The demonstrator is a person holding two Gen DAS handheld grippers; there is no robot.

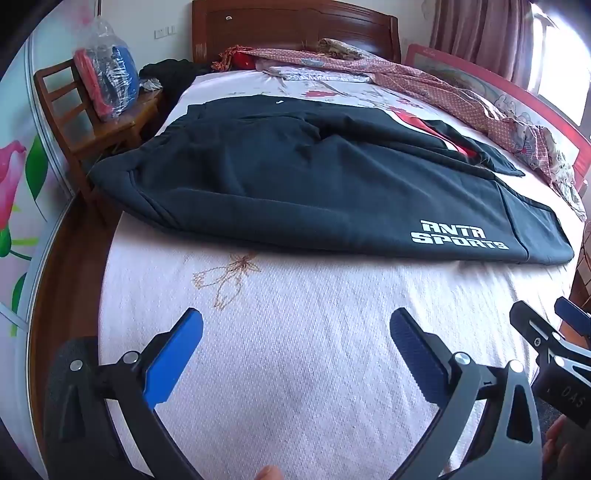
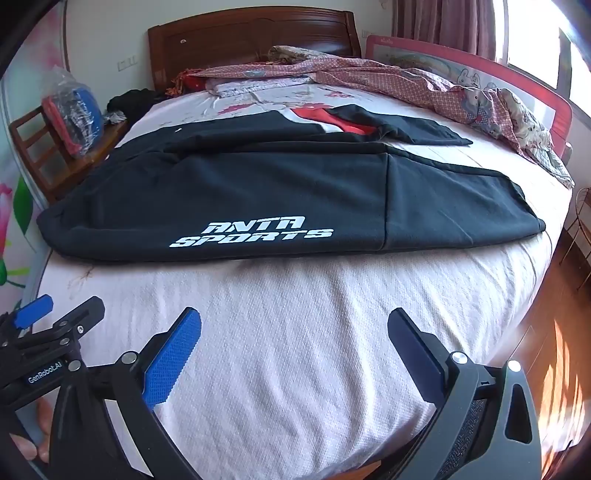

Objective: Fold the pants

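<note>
Dark pants [image 1: 314,192] with white "ANTA SPORTS" lettering lie lengthwise across the bed, one leg laid over the other. They also show in the right wrist view [image 2: 258,199]. My left gripper [image 1: 295,325] is open and empty above the white bedsheet, well in front of the pants. My right gripper [image 2: 293,325] is open and empty too, hovering near the bed's front edge. The right gripper shows at the right edge of the left wrist view [image 1: 546,314]. The left gripper shows at the left edge of the right wrist view [image 2: 62,306].
A second dark garment with red parts [image 2: 369,123] lies behind the pants. A rumpled pink quilt [image 2: 424,85] runs along the far right. A wooden chair [image 1: 85,122] holding a plastic bag of clothes stands left of the bed. A wooden headboard [image 1: 288,29] is at the back.
</note>
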